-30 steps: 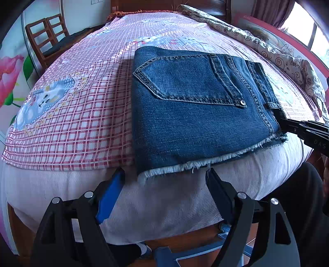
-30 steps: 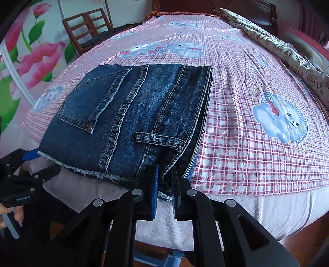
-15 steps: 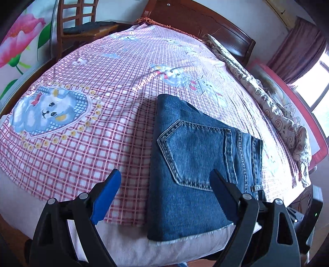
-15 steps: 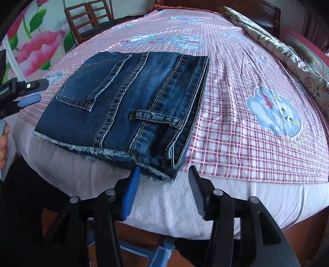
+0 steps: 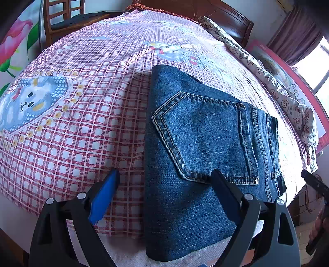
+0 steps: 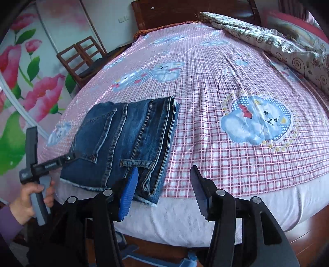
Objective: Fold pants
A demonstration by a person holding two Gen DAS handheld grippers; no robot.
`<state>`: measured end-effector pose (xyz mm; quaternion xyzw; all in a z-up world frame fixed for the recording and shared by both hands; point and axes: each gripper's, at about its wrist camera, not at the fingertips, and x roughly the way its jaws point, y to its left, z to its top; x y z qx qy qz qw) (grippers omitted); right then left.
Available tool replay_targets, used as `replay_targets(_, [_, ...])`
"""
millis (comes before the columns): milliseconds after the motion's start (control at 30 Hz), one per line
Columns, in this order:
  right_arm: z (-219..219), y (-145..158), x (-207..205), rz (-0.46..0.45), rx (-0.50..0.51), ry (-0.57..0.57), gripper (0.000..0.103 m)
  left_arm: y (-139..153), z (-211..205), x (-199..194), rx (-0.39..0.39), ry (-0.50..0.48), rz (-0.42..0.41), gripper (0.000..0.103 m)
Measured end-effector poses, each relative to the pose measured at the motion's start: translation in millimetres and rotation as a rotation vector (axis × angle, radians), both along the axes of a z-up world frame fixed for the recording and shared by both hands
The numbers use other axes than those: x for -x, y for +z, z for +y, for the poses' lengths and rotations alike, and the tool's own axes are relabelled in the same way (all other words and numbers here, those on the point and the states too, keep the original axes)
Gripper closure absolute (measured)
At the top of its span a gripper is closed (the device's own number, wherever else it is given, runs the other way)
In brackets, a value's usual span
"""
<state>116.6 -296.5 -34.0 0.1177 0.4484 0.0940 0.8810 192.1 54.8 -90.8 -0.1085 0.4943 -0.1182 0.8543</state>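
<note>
The blue denim pants [image 5: 197,156] lie folded into a compact rectangle at the near edge of the bed, back pocket up; they also show in the right wrist view [image 6: 125,141]. My left gripper [image 5: 164,184] is open and empty, hovering just above the near left part of the pants. My right gripper [image 6: 162,184] is open and empty, raised above the bed edge by the pants' near right corner. The left gripper's body [image 6: 49,162] shows at the pants' left side in the right wrist view.
The bed [image 5: 72,131] has a pink checked sheet with cartoon animal prints. A rumpled patterned quilt [image 6: 277,43] lies along the far right side. A wooden chair [image 6: 80,59] stands left of the bed, by a flowered wall. A wooden headboard [image 6: 185,12] is at the far end.
My right gripper opened, let go of the pants' corner and drew back and up. My left gripper rose and moved forward over the pants. The pants stay folded on the bed.
</note>
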Motion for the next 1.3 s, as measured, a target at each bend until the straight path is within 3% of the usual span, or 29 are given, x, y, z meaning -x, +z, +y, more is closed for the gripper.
replay_targets(167, [-17.8,-30.6,-41.2,0.078,-0.391,-0.055,0.051,-0.7,2.3,1.3,0.016,-0.007,-0.009,0.013])
replay_targets(267, [-15.7,-46.9,-53.1,0.1,-0.502,-0.08,0.051,-1.1,2.6,3.8,0.021,-0.015,-0.01,0.012])
replay_targets(367, [-12.5,-57.8,-60.9,0.132,-0.473,-0.13,0.051,-1.2,4.3,5.5,0.034,-0.031,-0.011,0.009])
replay_targets(467, [-8.9,-69.7,-64.7,0.166,-0.512,-0.127,0.051,-0.4,5.6,6.6,0.036,-0.045,-0.015,0.009])
replay_targets(533, [-4.3,-68.1,-65.7,0.173,-0.442,-0.122,0.051,7.0,6.4,9.7,0.038,-0.019,-0.021,0.013])
replay_targets(567, [-1.4,-68.3,-66.1,0.184,-0.422,-0.12,0.051,12.3,9.4,13.4,0.072,0.004,-0.036,0.019])
replay_targets(633, [1.0,-71.1,-65.5,0.185,-0.429,-0.117,0.051,26.8,10.2,23.1,0.133,0.018,-0.097,0.02])
replay_targets(767, [0.2,-74.3,-61.4,0.177,-0.447,-0.129,0.051,47.3,-20.6,33.3,0.128,-0.104,-0.16,0.018])
replay_targets(800, [-1.8,-73.1,-58.0,0.176,-0.453,-0.139,0.051,46.4,-30.3,33.9,0.113,-0.133,-0.152,0.017])
replay_targets(900, [-14.2,-69.7,-40.7,0.153,-0.418,-0.187,0.051,21.3,-52.2,30.5,-0.029,-0.175,-0.083,0.013])
replay_targets(1033, [-13.1,-77.8,-40.6,0.165,-0.416,-0.127,0.049,18.1,-74.3,38.5,-0.177,-0.225,-0.135,0.007])
replay_targets(1133, [-4.8,-72.0,-45.1,0.185,-0.41,-0.055,0.049,20.5,-71.2,31.5,-0.139,-0.201,-0.111,0.005])
replay_targets(1233, [16.2,-66.8,-46.5,0.199,-0.281,0.009,0.049,20.6,-68.8,28.7,-0.119,-0.191,-0.104,0.005])
replay_targets(1300, [17.2,-70.9,-48.1,0.216,-0.271,-0.001,0.049,19.4,-67.9,29.6,-0.108,-0.189,-0.107,0.005])
